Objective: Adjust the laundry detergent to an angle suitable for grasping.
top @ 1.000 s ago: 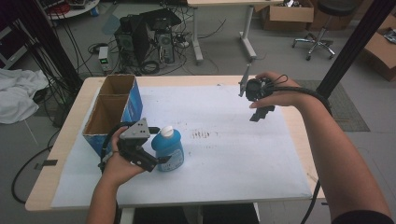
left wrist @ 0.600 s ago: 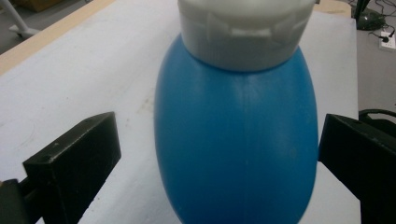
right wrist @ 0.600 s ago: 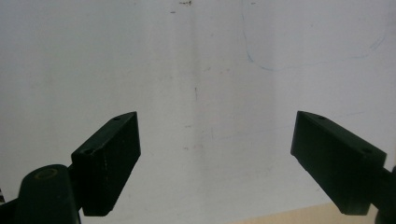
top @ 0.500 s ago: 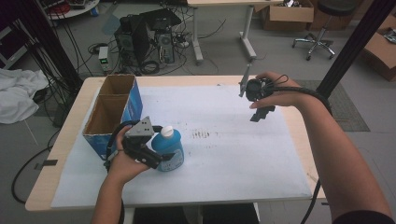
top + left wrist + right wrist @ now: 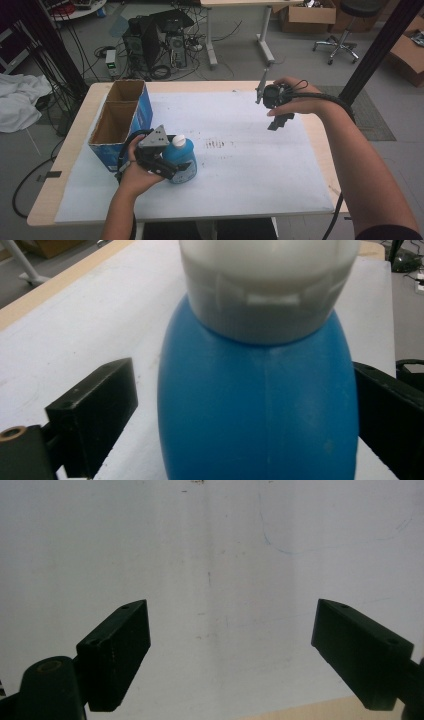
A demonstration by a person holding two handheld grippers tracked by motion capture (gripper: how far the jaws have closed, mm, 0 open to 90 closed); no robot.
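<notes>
Box (image 5: 117,125): open cardboard, 2 compartments, blue outside, left part of frame, on desk (image 5: 260,185).
Bottle (image 5: 181,160): blue w/ white cap, upright, lower left-centre, just right of box.
Left tongs (image 5: 175,172): around bottle body; jaws have just been closing. One side meets bottle, other has small gap, so not yet clamped.
Right tongs (image 5: 277,121): upper right, released, jaws wide apart, nothing betw. them, over white desk cover, well apart from bottle.

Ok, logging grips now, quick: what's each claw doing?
Left claw: open, closing around the blue bottle, with a gap still at one jaw.
Right claw: open, holding nothing.
</notes>
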